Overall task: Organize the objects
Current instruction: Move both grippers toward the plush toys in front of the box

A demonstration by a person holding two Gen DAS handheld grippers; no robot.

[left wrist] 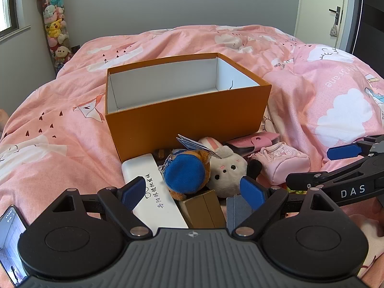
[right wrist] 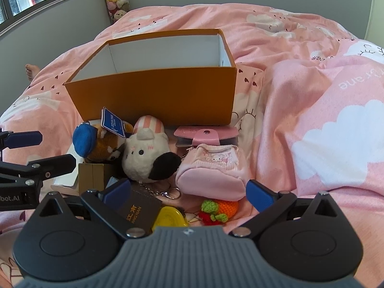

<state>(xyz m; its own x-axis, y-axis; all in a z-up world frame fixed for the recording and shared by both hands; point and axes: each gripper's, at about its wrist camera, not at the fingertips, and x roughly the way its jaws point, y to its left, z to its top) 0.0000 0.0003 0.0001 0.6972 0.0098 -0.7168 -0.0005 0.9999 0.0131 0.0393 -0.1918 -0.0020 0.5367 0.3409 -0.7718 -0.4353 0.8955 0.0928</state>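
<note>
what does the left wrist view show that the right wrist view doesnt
Only the left wrist view shows the phone, the door handle and the white case's handwritten top.

Only the right wrist view shows the crochet orange, the yellow disc, the dark booklet and a bare foot.

Both show the orange box, the white plush, the pink pouch and the bedspread.

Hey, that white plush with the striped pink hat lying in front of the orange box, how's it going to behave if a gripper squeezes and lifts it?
The white plush looks soft and stuffed, so it will probably compress rather than resist. It seems light for its size. A metal keychain seems to trail from it and may snag on neighbouring items.
</note>
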